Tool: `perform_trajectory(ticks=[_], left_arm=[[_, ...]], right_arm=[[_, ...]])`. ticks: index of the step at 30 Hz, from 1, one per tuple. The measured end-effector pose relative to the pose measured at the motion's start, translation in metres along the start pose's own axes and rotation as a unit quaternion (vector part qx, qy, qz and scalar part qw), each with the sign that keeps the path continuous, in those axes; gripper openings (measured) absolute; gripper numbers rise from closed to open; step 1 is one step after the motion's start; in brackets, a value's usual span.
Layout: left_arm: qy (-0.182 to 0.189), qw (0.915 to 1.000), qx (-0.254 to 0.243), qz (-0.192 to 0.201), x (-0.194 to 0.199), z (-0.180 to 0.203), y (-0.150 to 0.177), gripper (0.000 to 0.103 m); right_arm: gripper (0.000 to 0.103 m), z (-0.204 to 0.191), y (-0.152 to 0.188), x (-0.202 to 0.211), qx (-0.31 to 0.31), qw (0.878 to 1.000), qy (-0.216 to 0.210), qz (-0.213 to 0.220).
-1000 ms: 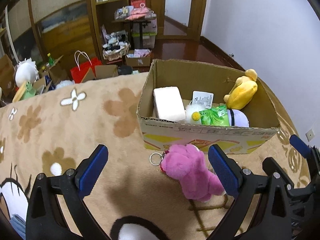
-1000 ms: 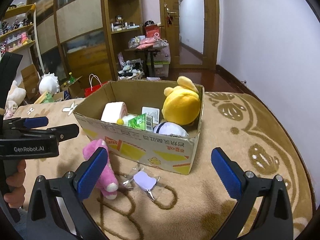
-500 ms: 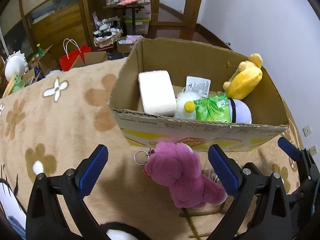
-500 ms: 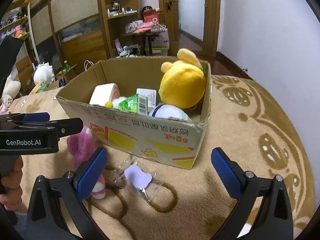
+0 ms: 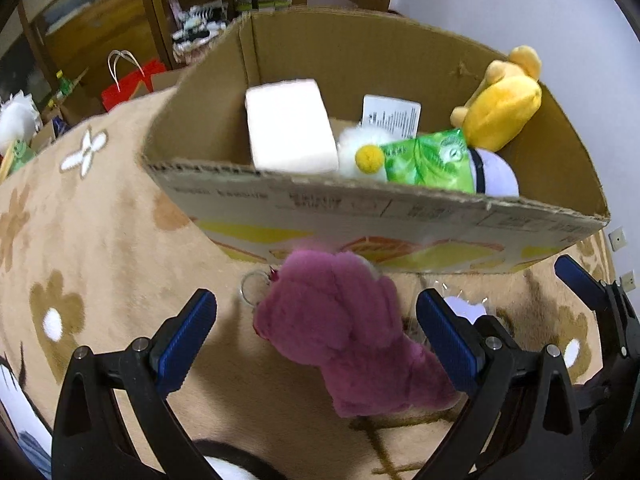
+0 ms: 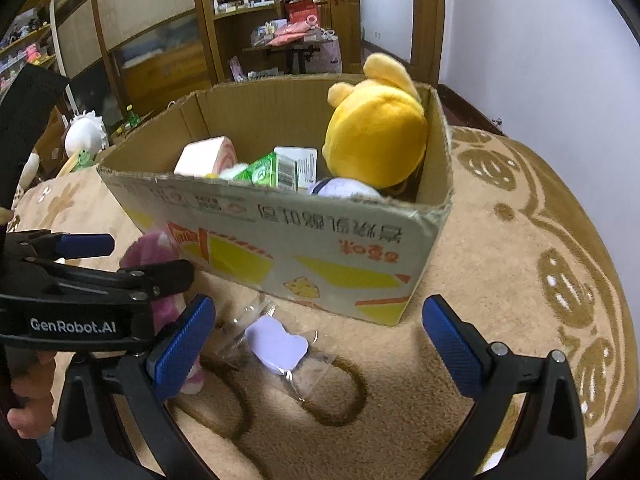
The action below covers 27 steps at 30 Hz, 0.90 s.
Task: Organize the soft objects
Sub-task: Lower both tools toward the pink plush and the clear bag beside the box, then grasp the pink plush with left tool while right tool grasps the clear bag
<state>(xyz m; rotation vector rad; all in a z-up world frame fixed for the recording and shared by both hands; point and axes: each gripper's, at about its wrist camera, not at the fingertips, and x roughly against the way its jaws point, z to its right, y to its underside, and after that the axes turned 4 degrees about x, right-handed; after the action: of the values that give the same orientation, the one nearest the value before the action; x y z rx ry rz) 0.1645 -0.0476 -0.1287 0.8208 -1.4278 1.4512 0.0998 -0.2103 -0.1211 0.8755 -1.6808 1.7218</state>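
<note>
A pink plush toy with a key ring lies on the beige rug against the front of a cardboard box. My left gripper is open, its blue pads on either side of the plush, not touching it. The plush also shows in the right wrist view, partly hidden behind the left gripper. My right gripper is open and empty above a lilac item in a clear bag. The box holds a yellow plush, a white block, a green packet and a white plush.
The rug spreads around the box. Wooden shelves and cluttered furniture stand behind. A red bag and a white plush sit on the floor at the far left. A white wall is at the right.
Both grippers have moved forward toward the box. The pink plush now lies between the left gripper's open pads. The bagged item is closer under the right gripper.
</note>
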Motion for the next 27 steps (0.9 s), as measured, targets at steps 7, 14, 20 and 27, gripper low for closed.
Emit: perform_trajectory(ticks=[7, 14, 20, 27], left_arm=[[-0.001, 0.9994, 0.014, -0.032, -0.016, -0.008, -0.001, 0.098], [0.011, 0.9982, 0.017, -0.056, -0.025, -0.006, 0.003, 0.088], [-0.014, 0.9978, 0.008, -0.064, -0.030, -0.004, 0.006, 0.073], [-0.003, 0.9966, 0.033, -0.076, -0.036, -0.020, 0.000, 0.069]], right_arm=[[0.103, -0.003, 0.004, -0.008, 0.005, 1.000, -0.012, -0.019], [0.103, -0.013, 0.009, -0.015, 0.019, 0.999, -0.024, -0.033], [0.103, -0.013, 0.015, -0.021, 0.004, 0.998, -0.043, -0.052], [0.103, -0.021, 0.021, -0.032, 0.026, 0.996, -0.041, -0.071]])
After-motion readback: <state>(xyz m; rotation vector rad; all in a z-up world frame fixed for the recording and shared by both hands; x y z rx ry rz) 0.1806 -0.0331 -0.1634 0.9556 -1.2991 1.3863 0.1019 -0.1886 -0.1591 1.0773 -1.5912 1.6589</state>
